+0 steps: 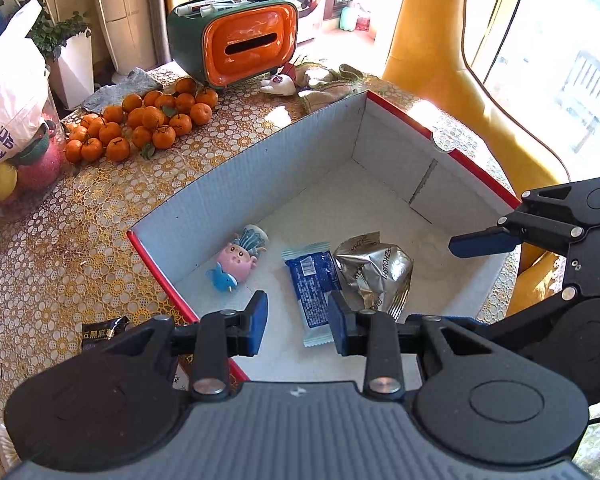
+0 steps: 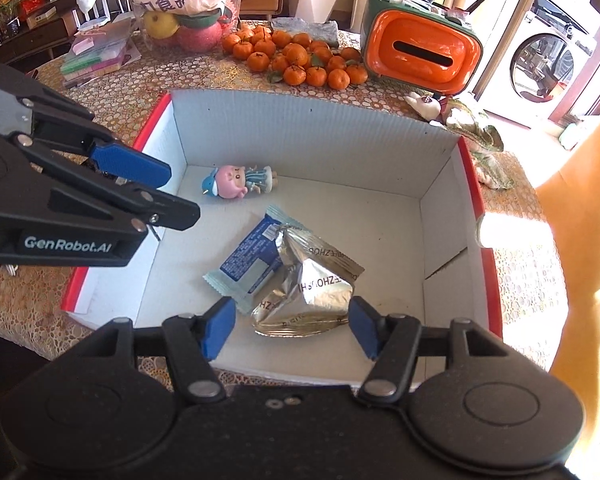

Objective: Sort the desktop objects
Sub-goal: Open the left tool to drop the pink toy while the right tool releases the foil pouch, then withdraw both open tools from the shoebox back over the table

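left hand-held gripper: jaws apart, nothing betw. blue pads, tilted downward
right hand-held gripper: jaws wide apart (wider than left), empty, angled down
relation: close together, each seen in the other's cam, not touching

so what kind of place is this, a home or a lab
Most likely a home, probably a living or dining area: a washing machine stands behind the table, which carries a pile of tangerines, and potted plants sit near the curtains.

Crinkled glossy foil packet, corrugated cardboard box
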